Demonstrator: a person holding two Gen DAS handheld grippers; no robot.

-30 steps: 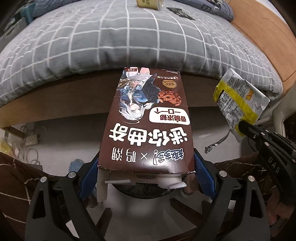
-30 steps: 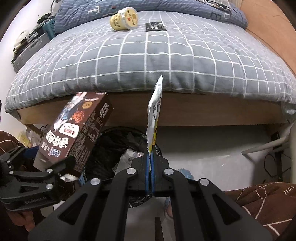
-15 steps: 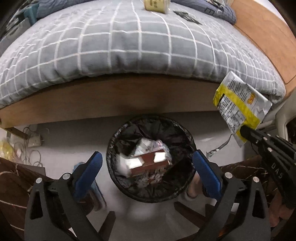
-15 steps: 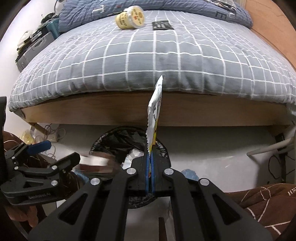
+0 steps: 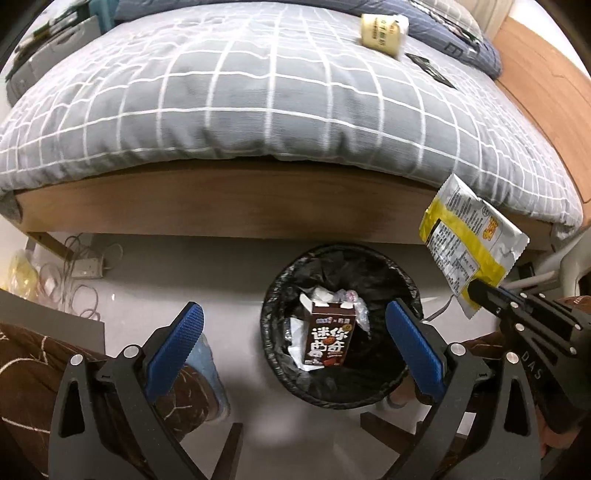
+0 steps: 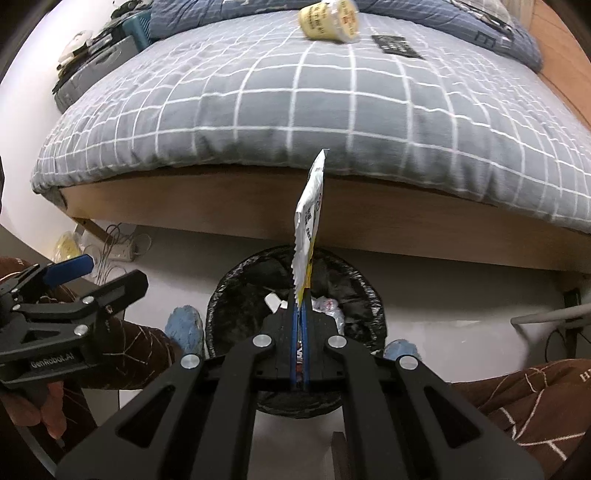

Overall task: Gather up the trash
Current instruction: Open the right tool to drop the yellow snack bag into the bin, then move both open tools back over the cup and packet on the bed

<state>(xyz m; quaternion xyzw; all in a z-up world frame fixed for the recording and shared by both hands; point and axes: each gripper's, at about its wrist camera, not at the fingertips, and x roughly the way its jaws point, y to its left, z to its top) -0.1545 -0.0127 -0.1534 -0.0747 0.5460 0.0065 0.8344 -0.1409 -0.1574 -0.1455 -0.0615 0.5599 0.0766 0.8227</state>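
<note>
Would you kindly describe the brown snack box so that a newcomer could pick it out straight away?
Start at the bed with the grey checked duvet; on the floor just in front of its wooden frame stands a round bin with a black liner. Inside, the brown snack box stands upright among crumpled white and clear scraps, the only dark printed carton there, with large white characters on its face.

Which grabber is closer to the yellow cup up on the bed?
Neither clearly. The left gripper and the right gripper both hover above the trash bin, far from the yellow cup.

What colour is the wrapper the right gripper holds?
Silver with a yellow band; the wrapper shows best in the left wrist view.
</note>
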